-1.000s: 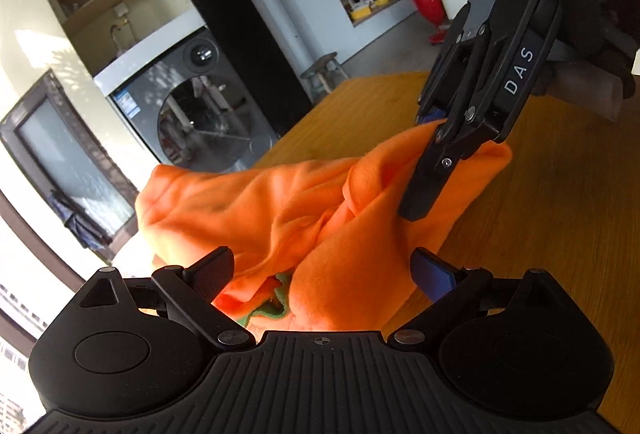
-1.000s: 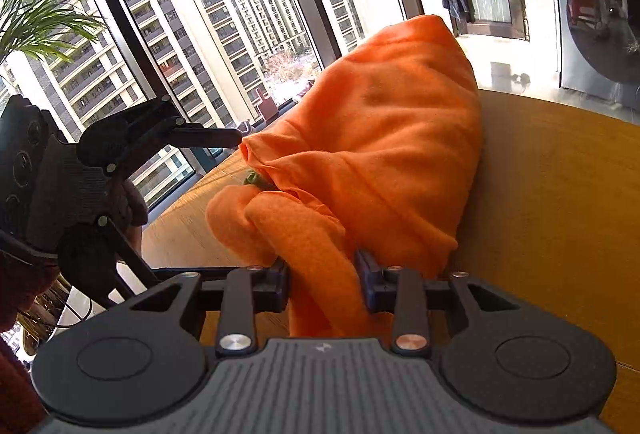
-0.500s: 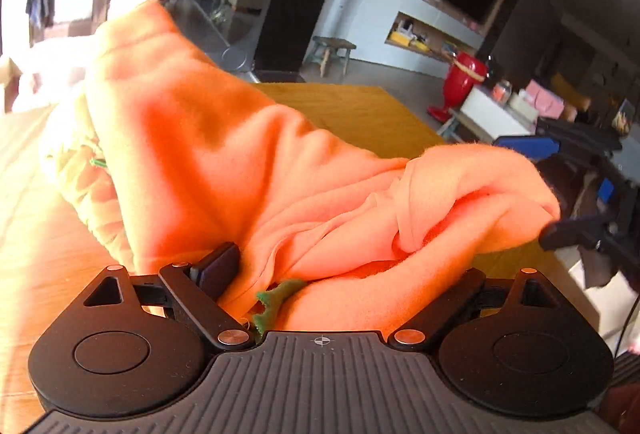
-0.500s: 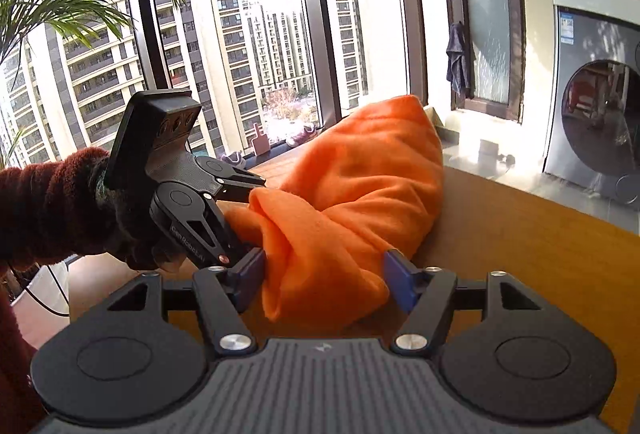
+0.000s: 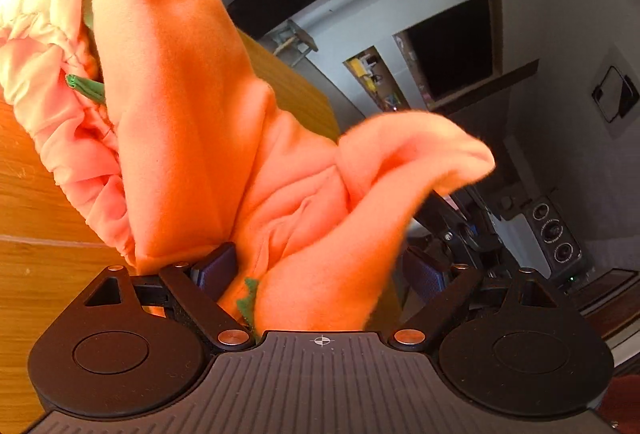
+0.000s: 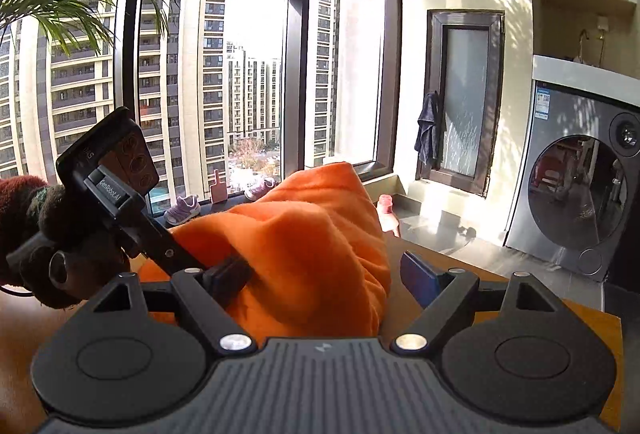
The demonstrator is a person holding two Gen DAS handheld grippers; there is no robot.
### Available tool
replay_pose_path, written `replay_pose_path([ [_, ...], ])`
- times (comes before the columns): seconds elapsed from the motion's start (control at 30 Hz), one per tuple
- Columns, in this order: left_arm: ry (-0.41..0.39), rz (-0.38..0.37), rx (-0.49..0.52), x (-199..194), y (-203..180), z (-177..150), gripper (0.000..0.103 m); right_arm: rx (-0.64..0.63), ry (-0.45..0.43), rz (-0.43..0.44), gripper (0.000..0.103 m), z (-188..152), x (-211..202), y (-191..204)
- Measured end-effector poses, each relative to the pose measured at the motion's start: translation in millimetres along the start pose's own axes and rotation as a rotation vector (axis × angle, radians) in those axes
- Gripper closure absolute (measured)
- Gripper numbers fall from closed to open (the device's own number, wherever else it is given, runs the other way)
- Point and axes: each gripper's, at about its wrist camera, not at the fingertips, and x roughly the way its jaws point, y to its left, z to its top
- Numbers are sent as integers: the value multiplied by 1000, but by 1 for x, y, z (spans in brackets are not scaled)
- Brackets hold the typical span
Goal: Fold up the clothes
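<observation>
While it fills the middle of both wrist views, the orange fleece garment [image 5: 192, 137] is bunched into thick folds, with a paler gathered edge [image 5: 44, 73] and a bit of green trim [image 5: 86, 87] at the upper left of the left wrist frame. One loose flap [image 5: 420, 149] sticks out to the right of centre there. It lies over a wooden table [image 5: 36, 193], seen at the left of that frame. The left gripper [image 5: 320, 274] has its fingers spread wide, with cloth heaped between them and over the left pad; whether it pinches anything I cannot tell. In the right wrist view the right gripper [image 6: 324, 274] is also spread apart, the garment mounded between its fingers and not clamped. At the left of that frame the other tool reaches into the fabric, held by a hand in a dark red fuzzy sleeve [image 6: 16, 201]. Behind stand a tall window [image 6: 224, 73] and, at the right edge, a washing machine [image 6: 576, 185].
</observation>
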Motion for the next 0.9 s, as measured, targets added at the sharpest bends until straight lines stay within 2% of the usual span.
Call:
replay_pose_path([
  [0.07, 38, -14, 33, 9, -11, -11, 11, -17, 18, 5, 30, 4, 4, 4],
  [0.17, 61, 38, 145, 14, -32, -20, 10, -58, 90, -23, 30, 7, 18, 12],
  [0.23, 73, 77, 221, 16, -46, -26, 10, -42, 169, -26, 30, 3, 36, 10],
  [0.33, 30, 209, 372, 0, -68, -31, 9, 39, 283, -10, 30, -12, 68, -1],
  [0.37, 24, 237, 396, 1, -68, -31, 9, 73, 292, 1, 29, -14, 73, -4],
  [0.43, 12, 293, 444, 4, -70, -32, 7, 127, 299, 20, 27, -16, 79, -9],
  [0.63, -24, 459, 586, 11, -75, -34, 7, 110, 293, 6, 22, -15, 79, 0],
  [0.73, -41, 539, 652, 14, -77, -36, 5, 95, 275, -10, 22, -9, 65, 5],
  [0.8, -42, 526, 611, 9, -68, -34, 5, 91, 248, -17, 20, -3, 50, 7],
  [0.87, -42, 513, 571, 4, -60, -33, 5, 105, 199, -11, 4, 0, 30, 4],
  [0.9, -43, 507, 551, 1, -56, -33, 5, 113, 174, -7, 1, 2, 20, 2],
])
